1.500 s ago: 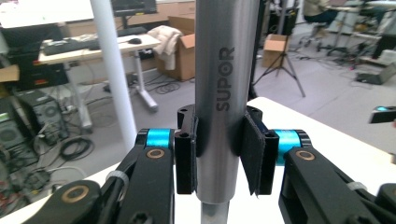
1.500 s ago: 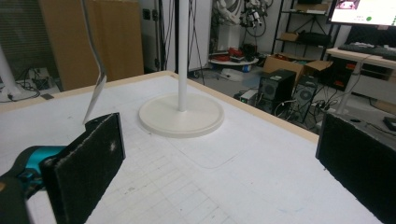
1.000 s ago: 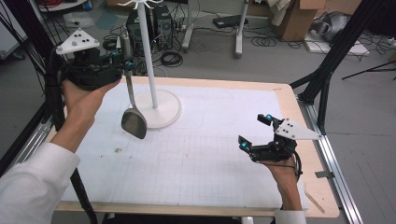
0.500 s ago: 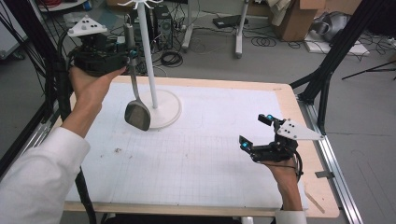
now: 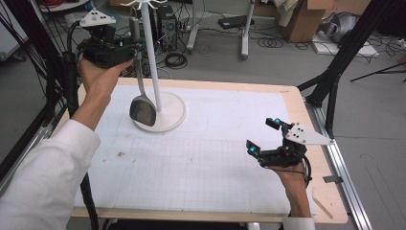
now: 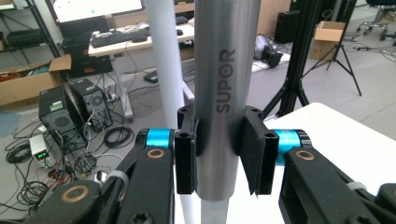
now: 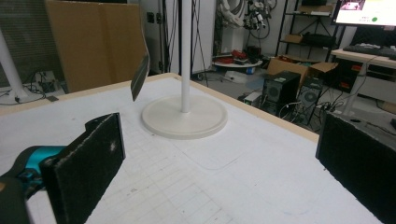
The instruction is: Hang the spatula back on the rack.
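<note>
White sleeves [image 5: 38, 177]; black left gripper [image 6: 219, 149] with brass screws, teal cylinders behind its jaws, grey three-cornered plate [image 5: 97, 18] on top.

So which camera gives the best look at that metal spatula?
The high view: it shows the whole spatula, blade hanging over the white stand's base, handle clamped in the left gripper. The left gripper view shows a close-up of the handle; the right gripper view shows the blade edge-on.
</note>
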Demonstrator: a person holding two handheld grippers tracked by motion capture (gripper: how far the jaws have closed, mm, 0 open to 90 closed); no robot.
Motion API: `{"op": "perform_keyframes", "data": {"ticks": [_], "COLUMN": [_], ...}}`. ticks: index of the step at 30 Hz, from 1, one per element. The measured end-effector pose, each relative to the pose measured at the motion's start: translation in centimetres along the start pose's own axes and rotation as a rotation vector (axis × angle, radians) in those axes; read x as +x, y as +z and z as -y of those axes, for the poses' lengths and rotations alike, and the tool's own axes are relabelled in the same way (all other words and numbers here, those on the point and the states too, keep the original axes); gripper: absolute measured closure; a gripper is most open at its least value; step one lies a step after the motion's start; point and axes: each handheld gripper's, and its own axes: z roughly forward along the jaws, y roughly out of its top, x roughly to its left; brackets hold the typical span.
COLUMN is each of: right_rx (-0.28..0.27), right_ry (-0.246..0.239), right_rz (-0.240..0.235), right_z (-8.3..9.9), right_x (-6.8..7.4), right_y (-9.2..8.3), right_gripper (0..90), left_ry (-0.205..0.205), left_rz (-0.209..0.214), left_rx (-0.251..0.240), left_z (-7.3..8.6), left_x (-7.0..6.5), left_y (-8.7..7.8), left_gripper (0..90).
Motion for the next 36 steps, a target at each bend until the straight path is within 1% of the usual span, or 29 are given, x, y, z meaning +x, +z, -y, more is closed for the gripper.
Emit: {"op": "perform_keyframes", "data": {"ticks": [6,11,15,21,28,32,34,36], "right_rx": [0.001,0.0,-0.001,-0.004,-0.003,-0.002,-0.003,-0.003], "right_ry": [0.003,-0.003,0.002,-0.002,0.002,-0.004,0.002,0.0], "right_rz": [-0.006,-0.009,-0.007,-0.005,-0.008,-0.006,0.0,-0.002], "right_z": [0.0,-0.1,-0.1,-0.1,-0.1,-0.1,-0.1,0.0], "right_x": [0.1,0.2,0.2,0.1,0.2,0.2,0.2,0.2], "right_y": [0.1,0.1,0.0,0.0,-0.1,-0.1,-0.1,-0.1], "right_gripper": [0.3,0.3,0.3,0.3,0.3,0.3,0.3,0.3], "left_ry": [-0.011,0.002,-0.003,-0.017,-0.015,-0.022,-0.022,-0.021], "left_rz": [0.0,-0.011,-0.019,-0.021,-0.032,-0.028,-0.023,-0.023], "left_rx": [0.002,0.006,0.009,0.007,0.024,0.026,0.026,0.034], "left_z": [-0.1,-0.6,-0.9,-0.8,-0.7,-0.6,-0.6,-0.6], "left_x": [0.2,0.3,0.3,0.3,0.5,0.7,0.7,0.8], "left_y": [0.5,0.8,1.2,1.6,2.1,2.2,2.3,2.5], "left_gripper": [68.7,68.7,68.7,68.7,68.7,68.7,68.7,68.7]}}
